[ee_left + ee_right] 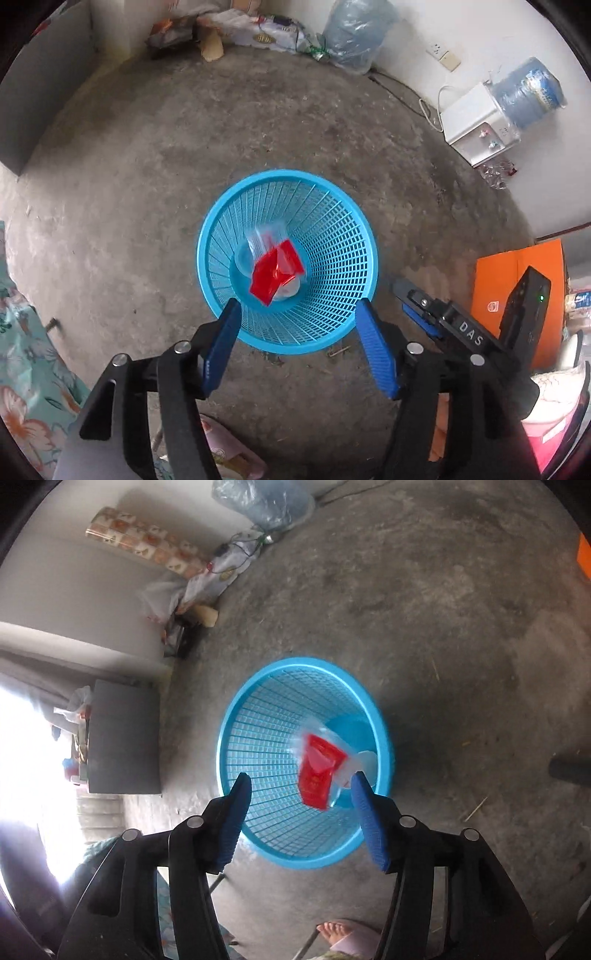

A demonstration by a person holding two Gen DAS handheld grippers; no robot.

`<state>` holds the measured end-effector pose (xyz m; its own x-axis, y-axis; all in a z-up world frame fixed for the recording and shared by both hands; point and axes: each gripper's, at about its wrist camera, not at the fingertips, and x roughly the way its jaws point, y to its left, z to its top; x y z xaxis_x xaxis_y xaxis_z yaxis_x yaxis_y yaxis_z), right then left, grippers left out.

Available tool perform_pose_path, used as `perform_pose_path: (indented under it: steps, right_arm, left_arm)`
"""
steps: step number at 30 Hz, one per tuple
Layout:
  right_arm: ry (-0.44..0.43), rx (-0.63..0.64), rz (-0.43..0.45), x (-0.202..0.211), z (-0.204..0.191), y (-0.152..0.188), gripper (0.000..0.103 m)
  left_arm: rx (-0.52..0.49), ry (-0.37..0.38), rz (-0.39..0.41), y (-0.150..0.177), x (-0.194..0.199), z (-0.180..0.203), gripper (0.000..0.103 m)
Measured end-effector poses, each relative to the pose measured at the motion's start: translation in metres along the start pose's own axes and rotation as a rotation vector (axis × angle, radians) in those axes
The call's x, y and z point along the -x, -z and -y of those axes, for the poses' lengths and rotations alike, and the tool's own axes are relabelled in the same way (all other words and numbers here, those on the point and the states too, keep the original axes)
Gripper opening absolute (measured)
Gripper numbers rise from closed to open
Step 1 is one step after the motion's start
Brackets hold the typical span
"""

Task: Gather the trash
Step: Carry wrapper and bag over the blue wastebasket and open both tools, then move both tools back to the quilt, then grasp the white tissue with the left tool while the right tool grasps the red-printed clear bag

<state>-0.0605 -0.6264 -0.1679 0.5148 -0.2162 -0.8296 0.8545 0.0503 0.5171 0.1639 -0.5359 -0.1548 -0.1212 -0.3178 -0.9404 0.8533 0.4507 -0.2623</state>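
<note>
A blue mesh basket (332, 236) (258, 738) stands on the concrete floor. In it lie a red wrapper (277, 275) and a clear plastic cup (262, 240). My left gripper (298, 306) hangs open above the basket's near rim, with nothing between its blue fingers. In the right wrist view my right gripper (301, 777) is open over the basket too. The red wrapper (319, 771) with clear plastic looks blurred there, just past its fingertips and apart from the pads. The right gripper's fingers (417, 314) also show beside the basket in the left wrist view.
A water dispenser (476, 125) with a blue bottle stands by the wall. An orange box (517, 273) sits at the right. Bags and litter (236, 26) pile along the far wall. A dark cabinet (125, 738) is at the left; a person's foot (332, 932) is near.
</note>
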Motion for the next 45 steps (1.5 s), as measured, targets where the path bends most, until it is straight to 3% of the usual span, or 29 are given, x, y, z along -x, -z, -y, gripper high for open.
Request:
perform_pose_path:
  steps: [6,9,12,14,17,21,26,28,32,36,38,41,45]
  right_arm:
    - [-0.003,0.082,0.062,0.033,-0.022,0.012,0.057]
    - [-0.018,0.171,0.105,0.059,-0.048,0.022,0.064]
    - [-0.034,0.278,0.145,0.088,-0.08,0.034,0.076]
    - [-0.022,0.356,0.177,0.107,-0.102,0.047,0.086]
    - [-0.015,0.479,0.224,0.131,-0.134,0.069,0.092]
    - [-0.16,0.642,0.21,0.158,-0.17,0.102,0.092]
    - [-0.387,0.765,0.055,0.169,-0.208,0.14,0.092]
    - [-0.476,0.783,-0.058,0.163,-0.222,0.158,0.091]
    - [-0.572,0.777,-0.297,0.133,-0.247,0.195,0.083]
    - [-0.592,0.732,-0.527,0.095,-0.266,0.234,0.076]
    - [-0.57,0.716,-0.604,0.08,-0.276,0.256,0.071]
    - [-0.515,0.703,-0.655,0.06,-0.285,0.274,0.066]
    - [-0.479,0.638,-0.698,0.046,-0.295,0.279,0.063]
  left_arm:
    - [-0.024,0.039,0.102,0.01,0.047,0.011,0.069]
    - [-0.043,0.058,0.17,0.027,0.085,0.012,0.076]
    - [-0.032,0.005,0.292,0.057,0.14,0.002,0.081]
    - [-0.019,-0.008,0.338,0.076,0.168,-0.006,0.081]
    - [0.01,-0.008,0.393,0.114,0.213,-0.022,0.081]
    - [0.033,-0.081,0.526,0.182,0.273,-0.046,0.081]
    - [0.078,-0.174,0.662,0.263,0.317,-0.075,0.083]
    - [0.127,-0.206,0.733,0.299,0.333,-0.092,0.083]
    - [0.253,-0.28,0.881,0.371,0.359,-0.13,0.083]
    - [0.42,-0.31,0.992,0.434,0.38,-0.173,0.083]
    - [0.491,-0.301,1.012,0.451,0.384,-0.189,0.083]
    - [0.617,-0.286,1.029,0.472,0.388,-0.224,0.074]
    - [0.725,-0.225,1.018,0.477,0.382,-0.258,0.061]
